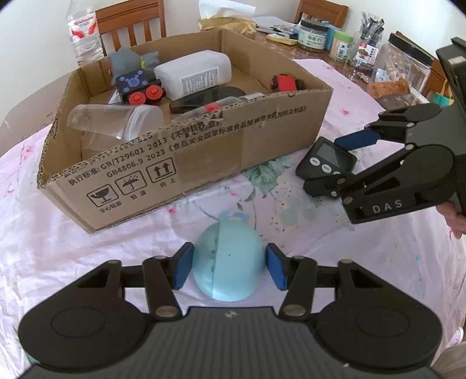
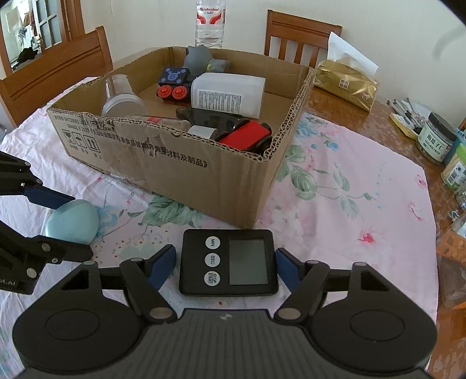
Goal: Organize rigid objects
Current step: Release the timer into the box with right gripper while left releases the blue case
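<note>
A light blue egg-shaped object [image 1: 228, 262] lies on the floral tablecloth between the pads of my left gripper [image 1: 230, 266]. The jaws are open around it, with small gaps on both sides. It also shows in the right wrist view [image 2: 72, 221]. A black digital timer [image 2: 228, 261] lies flat between the pads of my right gripper [image 2: 225, 266], which is open around it; it also shows in the left wrist view [image 1: 326, 160]. The cardboard box [image 1: 233, 151] behind holds a toy train [image 1: 139, 87], a white bottle [image 1: 193, 73], a clear cup [image 1: 116, 119] and a red car [image 2: 247, 137].
Jars [image 1: 313, 33], a pen holder and a clear container [image 1: 404, 67] crowd the table's right side. A gold tissue pack [image 2: 345, 84] and a water bottle [image 2: 210, 23] stand behind the box. Wooden chairs [image 2: 300, 38] ring the table.
</note>
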Action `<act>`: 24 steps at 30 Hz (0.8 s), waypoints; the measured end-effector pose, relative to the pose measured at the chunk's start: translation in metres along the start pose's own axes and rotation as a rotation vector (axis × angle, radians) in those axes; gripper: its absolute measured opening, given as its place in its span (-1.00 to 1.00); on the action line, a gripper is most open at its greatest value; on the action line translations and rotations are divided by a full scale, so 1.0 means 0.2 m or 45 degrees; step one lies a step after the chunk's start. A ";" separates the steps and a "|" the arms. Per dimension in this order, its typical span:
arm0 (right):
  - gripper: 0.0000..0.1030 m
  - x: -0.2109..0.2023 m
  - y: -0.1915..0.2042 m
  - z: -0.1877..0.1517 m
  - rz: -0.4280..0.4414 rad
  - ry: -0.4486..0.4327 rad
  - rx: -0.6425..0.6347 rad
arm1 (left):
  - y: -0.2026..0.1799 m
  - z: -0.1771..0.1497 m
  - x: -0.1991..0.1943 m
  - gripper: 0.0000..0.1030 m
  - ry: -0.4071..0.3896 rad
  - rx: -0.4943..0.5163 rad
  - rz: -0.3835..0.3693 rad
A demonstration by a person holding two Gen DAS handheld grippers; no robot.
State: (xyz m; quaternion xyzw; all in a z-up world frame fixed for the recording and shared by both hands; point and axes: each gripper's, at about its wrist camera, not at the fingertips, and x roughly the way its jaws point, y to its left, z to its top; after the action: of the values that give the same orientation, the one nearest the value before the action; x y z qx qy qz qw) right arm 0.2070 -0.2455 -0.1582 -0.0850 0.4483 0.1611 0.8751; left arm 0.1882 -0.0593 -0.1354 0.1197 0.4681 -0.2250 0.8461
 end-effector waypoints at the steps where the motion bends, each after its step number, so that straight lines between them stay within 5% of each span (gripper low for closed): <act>1: 0.43 0.00 0.00 0.00 0.001 0.007 -0.002 | 0.01 0.00 0.00 0.01 0.000 -0.006 -0.005; 24: 0.43 -0.30 -0.02 0.08 0.061 -0.037 -0.090 | 0.01 0.08 -0.26 0.01 0.031 0.099 -0.062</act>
State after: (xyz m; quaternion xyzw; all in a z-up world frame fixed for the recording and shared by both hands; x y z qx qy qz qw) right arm 0.1879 -0.2577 -0.1001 -0.1027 0.4315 0.1988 0.8739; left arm 0.1768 -0.0499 -0.0829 0.1438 0.4722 -0.2618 0.8294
